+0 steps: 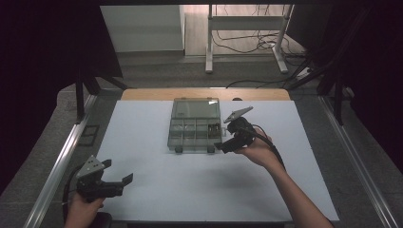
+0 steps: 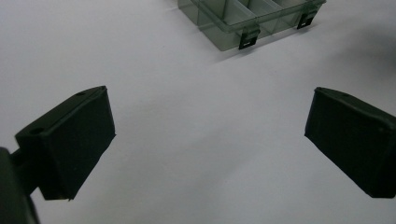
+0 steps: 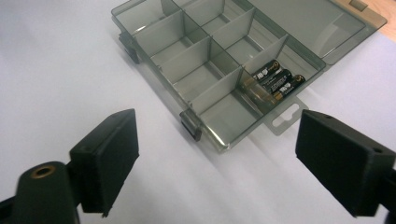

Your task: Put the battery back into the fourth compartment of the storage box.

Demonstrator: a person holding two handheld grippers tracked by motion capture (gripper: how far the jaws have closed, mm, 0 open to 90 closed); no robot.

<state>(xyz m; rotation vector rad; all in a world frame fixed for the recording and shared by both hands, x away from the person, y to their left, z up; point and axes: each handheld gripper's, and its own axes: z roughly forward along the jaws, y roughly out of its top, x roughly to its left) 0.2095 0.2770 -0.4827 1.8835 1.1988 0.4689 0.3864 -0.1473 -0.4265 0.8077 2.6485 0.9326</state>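
The left gripper (image 1: 119, 176) rests wide and empty over the bare surface (image 1: 199, 185). The organizer box (image 1: 194, 127) sits mid-surface, lid open, batteries (image 3: 273, 83) in a right-hand compartment. The right gripper (image 1: 227, 135), wide and empty, hovers beside it; judging by this, closing the lid is next. Battery count is unclear.

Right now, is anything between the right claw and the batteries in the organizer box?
Nothing visible. The right claw stands open just outside the organizer box, whose lid lies back. The batteries lie uncovered in a near compartment; only its low wall intervenes.

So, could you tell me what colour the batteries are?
Black with gold ends; the batteries show best in the right gripper view.
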